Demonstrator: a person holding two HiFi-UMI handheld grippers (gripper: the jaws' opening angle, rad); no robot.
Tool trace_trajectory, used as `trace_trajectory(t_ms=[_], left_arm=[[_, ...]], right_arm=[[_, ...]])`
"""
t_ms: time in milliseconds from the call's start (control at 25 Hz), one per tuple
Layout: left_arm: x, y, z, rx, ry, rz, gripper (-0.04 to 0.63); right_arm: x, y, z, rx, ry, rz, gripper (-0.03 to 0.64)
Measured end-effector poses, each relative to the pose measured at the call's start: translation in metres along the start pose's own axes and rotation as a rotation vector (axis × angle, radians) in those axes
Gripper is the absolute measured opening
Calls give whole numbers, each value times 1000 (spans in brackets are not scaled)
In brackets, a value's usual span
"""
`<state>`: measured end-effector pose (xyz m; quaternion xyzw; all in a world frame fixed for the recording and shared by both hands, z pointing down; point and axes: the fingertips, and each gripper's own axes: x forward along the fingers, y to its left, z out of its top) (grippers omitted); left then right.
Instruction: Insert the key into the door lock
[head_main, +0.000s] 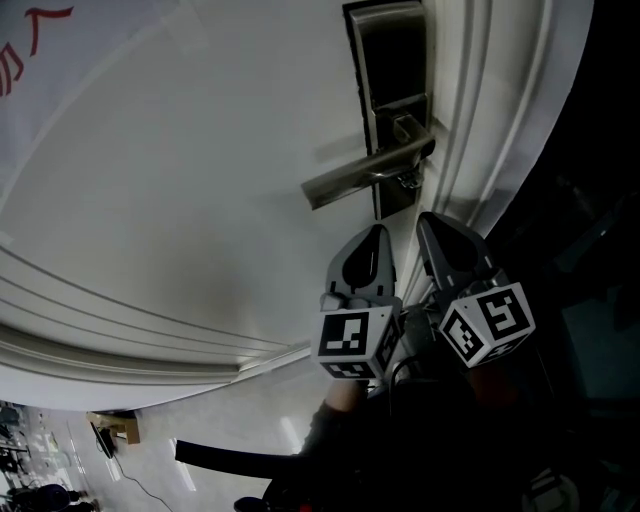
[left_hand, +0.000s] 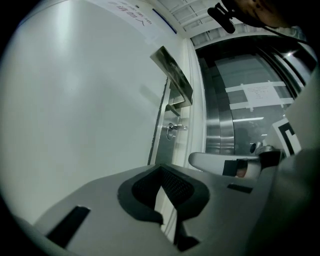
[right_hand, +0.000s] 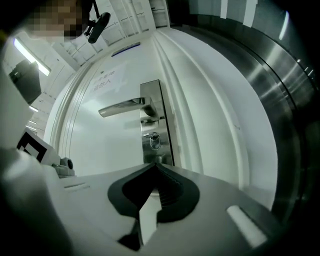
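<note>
A dark metal lock plate (head_main: 395, 60) with a silver lever handle (head_main: 365, 175) is set in the white door (head_main: 180, 200). A key with a ring (head_main: 408, 181) sticks out of the keyhole just under the lever; it also shows as the key (left_hand: 173, 129) and the key (right_hand: 152, 140). My left gripper (head_main: 375, 240) and right gripper (head_main: 435, 228) hang side by side just below the lock, both pointing up at it and apart from the key. In each gripper view the jaws meet at their tips, left gripper (left_hand: 161, 168) and right gripper (right_hand: 155, 165), shut with nothing between them.
The white moulded door frame (head_main: 490, 120) runs beside the lock's right side. Brushed steel panels (left_hand: 235, 115) stand beyond the frame. A paper notice with red marks (head_main: 30, 50) is on the door at the upper left. A cardboard box (head_main: 120, 428) sits on the floor, lower left.
</note>
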<state>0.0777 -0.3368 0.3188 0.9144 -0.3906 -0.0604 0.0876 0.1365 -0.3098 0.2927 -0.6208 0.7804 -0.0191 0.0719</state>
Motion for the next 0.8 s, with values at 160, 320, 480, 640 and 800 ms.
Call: trace_trajectory(t_ms=[160, 320, 480, 640, 800], left_arm=[[0, -1, 3, -5, 1, 2, 0], [1, 1, 4, -2, -3, -1, 0], [2, 2, 5, 2, -5, 1, 0], [2, 3, 5, -4, -5, 2, 0], [2, 4, 6, -5, -6, 6, 0]], right_arm=[[1, 0, 0, -21, 14, -8, 0], [3, -1, -1, -31, 19, -10, 0], [3, -2, -1, -24, 19, -16, 0], [4, -2, -1, -36, 21, -10, 0], [5, -2, -1, -38, 24, -17, 0]])
